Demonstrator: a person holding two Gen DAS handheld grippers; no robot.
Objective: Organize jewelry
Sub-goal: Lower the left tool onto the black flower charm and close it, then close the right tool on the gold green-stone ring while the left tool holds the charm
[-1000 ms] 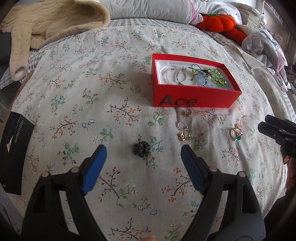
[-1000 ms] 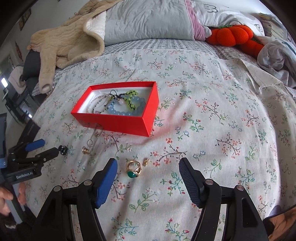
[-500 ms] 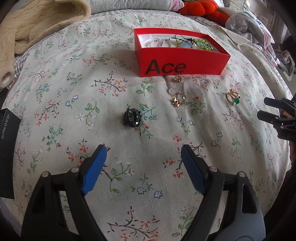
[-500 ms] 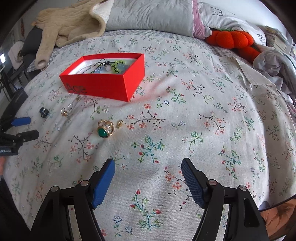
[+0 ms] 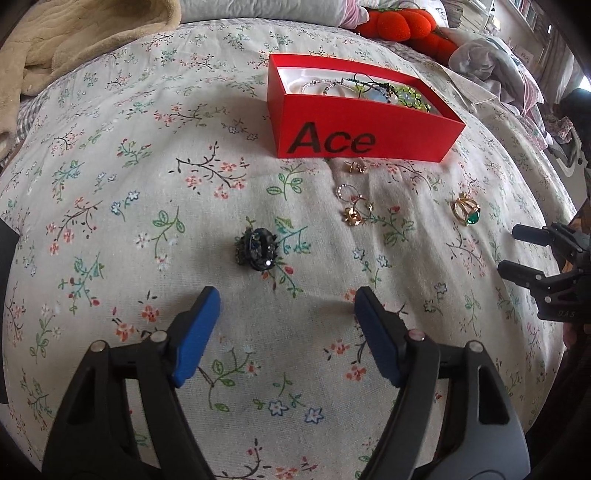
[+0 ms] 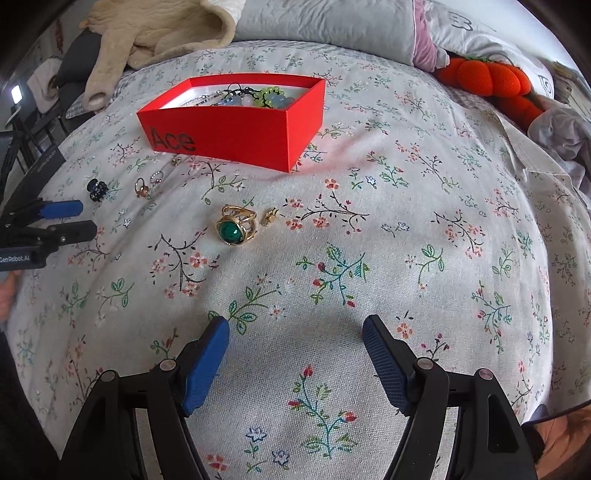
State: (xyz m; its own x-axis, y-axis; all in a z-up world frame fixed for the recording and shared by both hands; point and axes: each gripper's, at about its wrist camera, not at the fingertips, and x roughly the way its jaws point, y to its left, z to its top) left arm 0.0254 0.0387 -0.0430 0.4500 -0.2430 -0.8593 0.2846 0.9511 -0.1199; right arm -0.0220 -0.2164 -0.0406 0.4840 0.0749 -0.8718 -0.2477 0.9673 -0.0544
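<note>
Red box: open, marked "Ace", standing on the floral bedspread; it holds a tangle of beaded bracelets, pale blue, green and dark.
Loose jewelry: all outside the box, on the bedspread near its front wall. A dark beaded ring lies apart to the left; small gold pieces lie just before the box; a green-stone gold ring lies further right.
Left hand-held gripper: jaws apart and closing, nothing between them; the dark ring lies ahead of the tips.
Right hand-held gripper: jaws apart, only bare cloth between them; the green-stone ring lies ahead and to the left.
Left wrist view only: the box's lettering head-on.
Right wrist view only: a tiny gold charm just beside the green-stone ring; a cream fleece garment and grey pillow at the bed's head.
Both views: orange plush pumpkin.
Change from a second ago: both hand-held grippers sit lower and nearer the bedspread; the jewelry has not shifted.
</note>
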